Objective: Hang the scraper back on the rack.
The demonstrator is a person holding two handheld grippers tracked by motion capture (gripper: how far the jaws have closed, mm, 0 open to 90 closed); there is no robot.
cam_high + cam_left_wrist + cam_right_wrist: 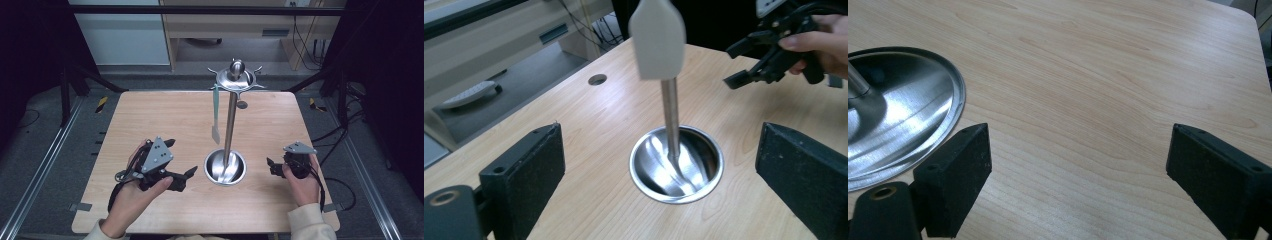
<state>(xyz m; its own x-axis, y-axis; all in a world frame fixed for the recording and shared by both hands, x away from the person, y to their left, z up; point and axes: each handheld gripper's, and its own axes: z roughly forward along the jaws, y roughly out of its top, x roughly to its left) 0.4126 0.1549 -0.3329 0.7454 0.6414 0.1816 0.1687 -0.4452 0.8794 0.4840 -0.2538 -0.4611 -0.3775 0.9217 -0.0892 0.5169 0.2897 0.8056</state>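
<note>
stand (230,120): shiny silver | spatula (216,112): grey-green | table (165,115): light wood (grained) | fingers (524,172): black

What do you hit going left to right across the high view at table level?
Left black two-jaw gripper held in the left hand → round shiny steel bowl base of the tall metal utensil stand, with a pale grey spatula hanging from its top rack → right black two-jaw gripper in the right hand.

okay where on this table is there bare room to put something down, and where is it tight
Bare wood runs along the far edge of the table, left of the hanging spatula, and right of the pole. It is crowded near the front: the stand's bowl base sits between the left gripper and the right gripper.
</note>
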